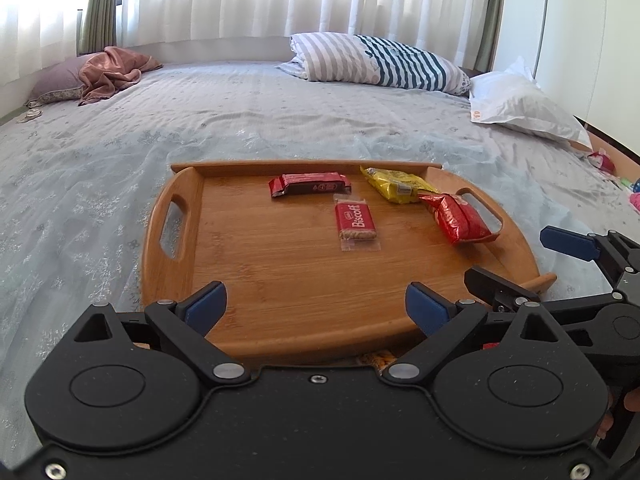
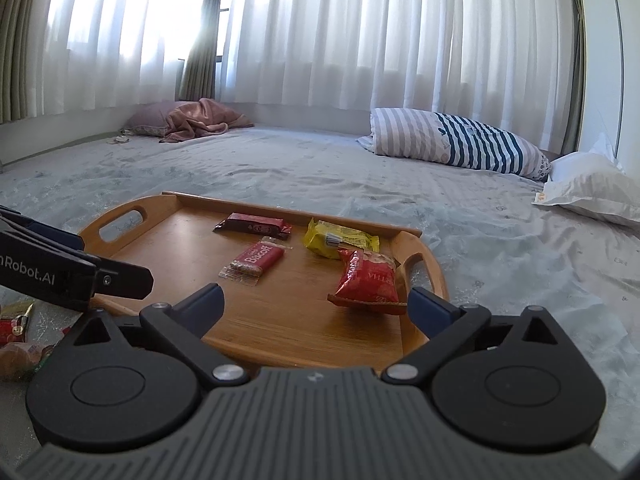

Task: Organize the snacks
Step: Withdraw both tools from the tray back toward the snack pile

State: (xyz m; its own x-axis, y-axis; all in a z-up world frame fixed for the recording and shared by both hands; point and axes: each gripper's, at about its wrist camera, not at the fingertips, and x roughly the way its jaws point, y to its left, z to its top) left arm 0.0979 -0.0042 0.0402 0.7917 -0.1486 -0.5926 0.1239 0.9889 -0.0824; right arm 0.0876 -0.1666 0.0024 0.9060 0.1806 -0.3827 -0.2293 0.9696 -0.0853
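Observation:
A wooden tray [image 1: 248,280] [image 2: 168,240] with two handles lies on the bed. On it are a dark red bar [image 1: 310,185] [image 2: 254,225], a red Biscoff packet [image 1: 356,222] [image 2: 256,260], a yellow packet [image 1: 398,185] [image 2: 340,238] and a red snack bag [image 1: 458,218] [image 2: 368,282]. My left gripper [image 1: 316,310] is open and empty over the tray's near edge. My right gripper [image 2: 316,306] is open and empty at the tray's near right, its right finger beside the red bag. The right gripper also shows in the left wrist view [image 1: 532,264].
More snack packets [image 2: 16,332] lie on the sheet left of the tray. A striped pillow [image 1: 380,62], a white bag [image 1: 520,100] and a pink cloth [image 1: 114,72] lie at the far side of the bed. Curtains hang behind.

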